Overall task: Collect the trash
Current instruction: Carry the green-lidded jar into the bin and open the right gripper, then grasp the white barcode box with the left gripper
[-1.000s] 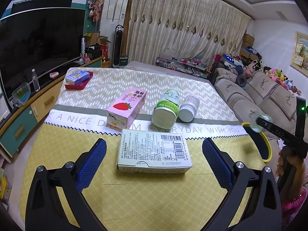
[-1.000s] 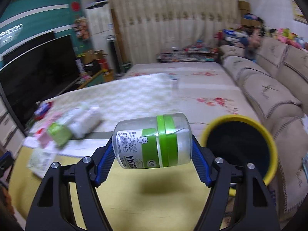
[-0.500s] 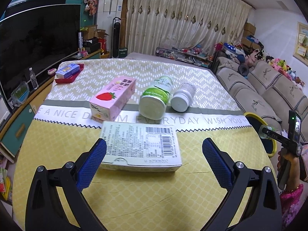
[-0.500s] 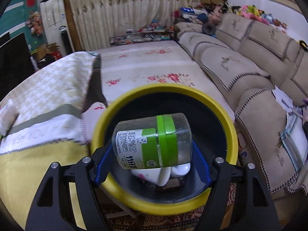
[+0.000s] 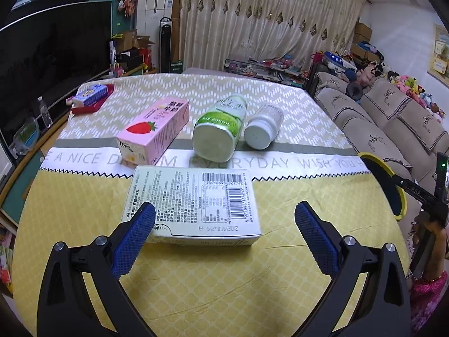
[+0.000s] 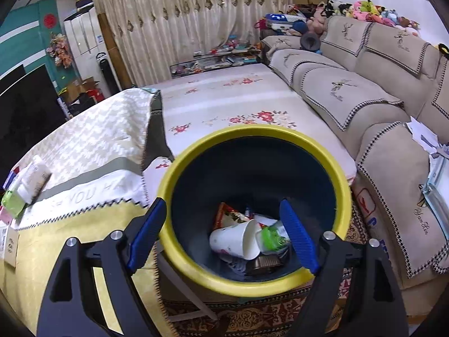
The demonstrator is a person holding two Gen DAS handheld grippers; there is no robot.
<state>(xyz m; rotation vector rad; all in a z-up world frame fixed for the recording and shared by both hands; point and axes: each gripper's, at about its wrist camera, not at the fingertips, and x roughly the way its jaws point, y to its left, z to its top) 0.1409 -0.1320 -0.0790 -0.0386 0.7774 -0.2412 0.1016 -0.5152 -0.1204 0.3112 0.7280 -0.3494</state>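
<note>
Even, soft indoor light fills both views, with faint shadows. Fisheye bending curves the edges into dark corners. The bottle [image 6: 272, 238] in the bin [image 6: 196, 275] is motion-blurred.

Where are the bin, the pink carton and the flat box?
bin [image 6: 193, 272]: right wrist view, near side of its yellow rim.
pink carton [image 5: 157, 129]: left wrist view, top face by the strawberry.
flat box [image 5: 179, 196]: left wrist view, printed top face.

yellow-rimmed bin [image 6: 179, 168], pink strawberry carton [image 5: 154, 130]
</note>
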